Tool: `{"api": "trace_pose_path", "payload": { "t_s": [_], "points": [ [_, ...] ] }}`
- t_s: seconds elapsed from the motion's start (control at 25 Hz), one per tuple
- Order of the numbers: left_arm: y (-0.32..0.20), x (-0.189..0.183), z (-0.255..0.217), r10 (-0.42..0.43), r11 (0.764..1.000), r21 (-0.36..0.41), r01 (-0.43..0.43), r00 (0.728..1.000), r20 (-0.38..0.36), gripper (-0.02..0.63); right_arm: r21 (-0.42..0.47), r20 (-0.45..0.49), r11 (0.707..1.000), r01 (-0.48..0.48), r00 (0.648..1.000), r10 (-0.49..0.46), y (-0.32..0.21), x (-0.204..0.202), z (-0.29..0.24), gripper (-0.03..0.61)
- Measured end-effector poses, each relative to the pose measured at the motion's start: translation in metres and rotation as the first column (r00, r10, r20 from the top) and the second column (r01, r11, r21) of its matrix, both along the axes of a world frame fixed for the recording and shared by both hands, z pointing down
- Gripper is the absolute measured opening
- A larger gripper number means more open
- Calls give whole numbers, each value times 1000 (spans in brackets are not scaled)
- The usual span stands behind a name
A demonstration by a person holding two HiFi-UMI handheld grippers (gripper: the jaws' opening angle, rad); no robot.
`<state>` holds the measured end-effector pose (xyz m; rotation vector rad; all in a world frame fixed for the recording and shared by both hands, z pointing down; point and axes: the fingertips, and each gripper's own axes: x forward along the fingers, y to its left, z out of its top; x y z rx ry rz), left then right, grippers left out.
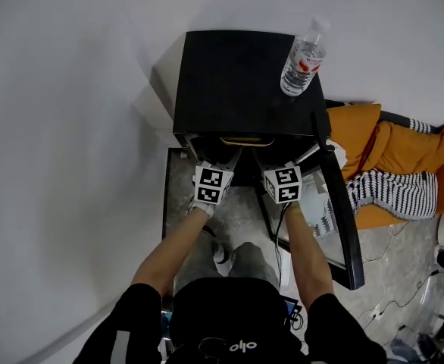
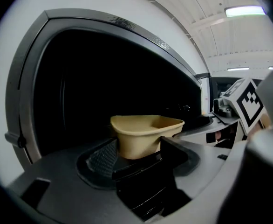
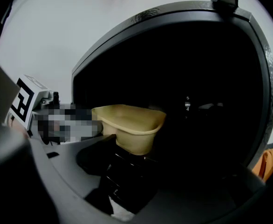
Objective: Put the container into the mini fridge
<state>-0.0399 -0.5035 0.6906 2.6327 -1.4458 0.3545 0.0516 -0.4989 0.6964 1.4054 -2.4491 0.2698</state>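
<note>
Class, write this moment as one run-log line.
left gripper: shut on container | right gripper: shut on container | container: at mini fridge opening | door: open

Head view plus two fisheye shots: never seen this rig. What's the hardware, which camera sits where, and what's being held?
No robot here: a person holds a two-jaw gripper in each hand. The head view comes from a camera on the person's head, looking steeply down; the white cubes with square markers are part of the grippers. The other two pictures come from wide-angle cameras riding on each gripper, looking along its jaws. The left gripper and the right gripper each clamp one end of a tan open-top plastic container, held at the dark opening of a black mini fridge, whose door stands open. A clear plastic water bottle stands on the fridge's top.
</note>
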Motion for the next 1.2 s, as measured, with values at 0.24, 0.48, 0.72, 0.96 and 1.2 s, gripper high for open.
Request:
{"api": "trace_pose_path", "payload": {
  "t_s": [0.24,0.48,0.72,0.96,1.2],
  "points": [
    [0,-1,5,-3,1000,-26,3,1000,18,295,-7,-21,1000,-4,1000,4,-1,-1,1,275],
    [5,-1,1,10,1000,-21,-10,999,40,295,-9,-23,1000,-21,1000,21,3,-1,1,275],
    [12,0,-2,18,999,-40,-16,999,39,290,-24,-14,998,-63,998,63,11,3,-3,275],
    [18,-13,-1,-35,994,-103,38,999,31,290,-70,-21,995,-75,997,74,27,6,-5,275],
    [54,-16,-35,-28,996,-82,28,1000,-2,280,-58,15,997,-52,998,53,59,2,-35,275]
  ]
}}
